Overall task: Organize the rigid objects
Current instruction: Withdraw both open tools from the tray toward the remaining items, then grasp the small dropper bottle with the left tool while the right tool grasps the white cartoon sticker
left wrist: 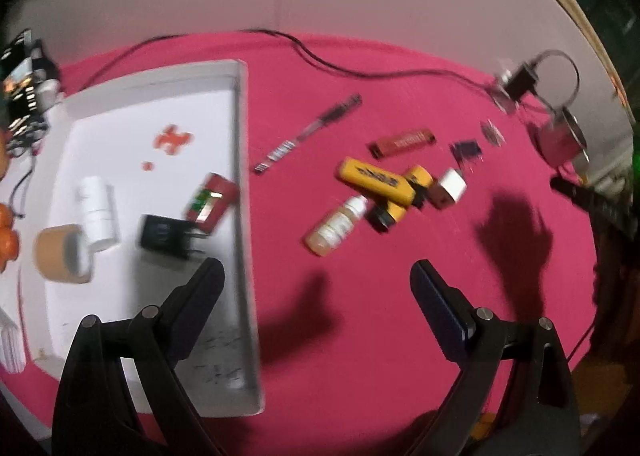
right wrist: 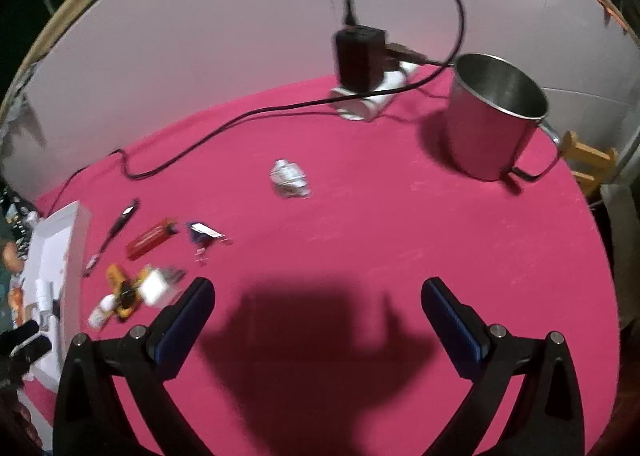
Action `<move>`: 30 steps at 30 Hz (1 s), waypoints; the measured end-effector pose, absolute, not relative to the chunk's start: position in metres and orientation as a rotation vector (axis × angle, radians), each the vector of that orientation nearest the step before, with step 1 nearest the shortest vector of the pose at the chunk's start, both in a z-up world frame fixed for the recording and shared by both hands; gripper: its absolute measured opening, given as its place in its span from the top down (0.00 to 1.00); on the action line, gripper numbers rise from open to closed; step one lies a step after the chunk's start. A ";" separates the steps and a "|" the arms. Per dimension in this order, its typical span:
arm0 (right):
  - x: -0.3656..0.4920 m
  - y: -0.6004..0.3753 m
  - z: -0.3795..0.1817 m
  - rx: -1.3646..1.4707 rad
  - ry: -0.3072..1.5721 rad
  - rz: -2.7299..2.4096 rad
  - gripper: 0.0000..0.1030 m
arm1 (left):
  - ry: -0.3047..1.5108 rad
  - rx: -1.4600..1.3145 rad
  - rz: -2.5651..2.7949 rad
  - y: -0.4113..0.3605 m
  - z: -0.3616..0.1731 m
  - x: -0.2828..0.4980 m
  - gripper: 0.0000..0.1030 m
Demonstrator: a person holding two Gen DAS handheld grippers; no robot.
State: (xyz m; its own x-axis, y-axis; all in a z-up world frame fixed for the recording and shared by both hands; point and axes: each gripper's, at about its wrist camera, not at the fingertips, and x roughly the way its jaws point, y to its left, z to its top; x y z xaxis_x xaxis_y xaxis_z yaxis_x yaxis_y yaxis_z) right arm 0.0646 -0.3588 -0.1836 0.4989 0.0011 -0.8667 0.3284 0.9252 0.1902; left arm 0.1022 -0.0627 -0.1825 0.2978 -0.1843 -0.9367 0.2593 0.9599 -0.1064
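A: Two hand-held grippers hover over a table under a pink cloth [left wrist: 360, 316]. The left gripper [left wrist: 318, 276] has its jaws spread wide with nothing between them; the right gripper [right wrist: 318, 292] is likewise wide apart and holds nothing.

B: Where do the loose objects lie?

A: Most sit in a cluster toward the cloth's middle, just off the long right wall of a white tray [left wrist: 242, 184]. A yellow case [left wrist: 376, 180] lies across a second yellow piece [left wrist: 418, 176], and a small dropper bottle [left wrist: 336, 226] touches that pile at its cap. A white-and-brown block [left wrist: 448, 188] rests against the pile's other side.

B: And beyond the pile?

A: A red lighter [left wrist: 402, 142] lies apart toward the far edge, a pen [left wrist: 308, 132] between it and the tray wall. A dark blue binder clip [right wrist: 202, 234] sits beside the lighter, and a crumpled white wrapper [right wrist: 290, 178] lies alone further out.

B: What is already in the tray?

A: A roll of brown tape [left wrist: 60, 254] near its left wall, a white cylinder [left wrist: 98, 212] touching it, a black adapter [left wrist: 170, 236] and a red box [left wrist: 212, 202] against the right wall.

B: The far corner?

A: A steel mug [right wrist: 494, 116] stands upright near the cloth's far right edge, beside a black charger [right wrist: 360, 56] whose cable [right wrist: 224, 122] trails across the cloth's far edge.
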 end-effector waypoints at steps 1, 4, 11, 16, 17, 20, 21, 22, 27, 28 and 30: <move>0.067 -0.362 -0.184 0.343 1.037 -0.204 0.00 | 1.241 0.078 -0.307 -0.066 -0.186 0.103 0.08; 0.082 -0.368 -0.186 0.296 1.046 -0.177 0.00 | 1.243 0.110 -0.357 -0.078 -0.191 0.110 0.11; 0.125 -0.354 -0.199 0.164 1.063 -0.058 0.05 | 1.269 0.218 -0.399 -0.091 -0.212 0.129 0.34; 0.148 -0.337 -0.219 0.043 1.102 -0.014 0.19 | 1.287 0.242 -0.395 -0.098 -0.222 0.136 0.34; 0.151 -0.337 -0.222 0.038 1.104 -0.018 0.19 | 1.288 0.251 -0.391 -0.100 -0.224 0.138 0.34; 0.157 -0.334 -0.229 0.034 1.107 -0.018 0.19 | 1.302 0.250 -0.385 -0.102 -0.230 0.144 0.34; 0.160 -0.334 -0.234 0.040 1.117 -0.012 0.19 | 1.310 0.254 -0.381 -0.102 -0.233 0.145 0.34; 0.161 -0.334 -0.236 0.040 1.120 -0.015 0.19 | 1.315 0.257 -0.379 -0.102 -0.235 0.146 0.34; 0.169 -0.336 -0.243 0.064 1.110 -0.026 0.19 | 1.347 0.249 -0.373 -0.096 -0.246 0.143 0.35; 0.170 -0.336 -0.243 0.063 1.104 -0.023 0.19 | 1.352 0.253 -0.371 -0.096 -0.249 0.142 0.44; 0.171 -0.336 -0.242 0.063 1.107 -0.017 0.19 | 1.337 0.280 -0.361 -0.097 -0.249 0.139 0.47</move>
State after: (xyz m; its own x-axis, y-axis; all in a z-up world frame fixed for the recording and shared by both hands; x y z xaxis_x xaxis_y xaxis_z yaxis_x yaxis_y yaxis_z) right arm 0.1709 -0.3357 -0.2424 0.4472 0.0171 -0.8943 0.0454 0.9981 0.0418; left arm 0.1394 -0.0965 -0.2489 0.1906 -0.0940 -0.9772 0.4101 0.9120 -0.0077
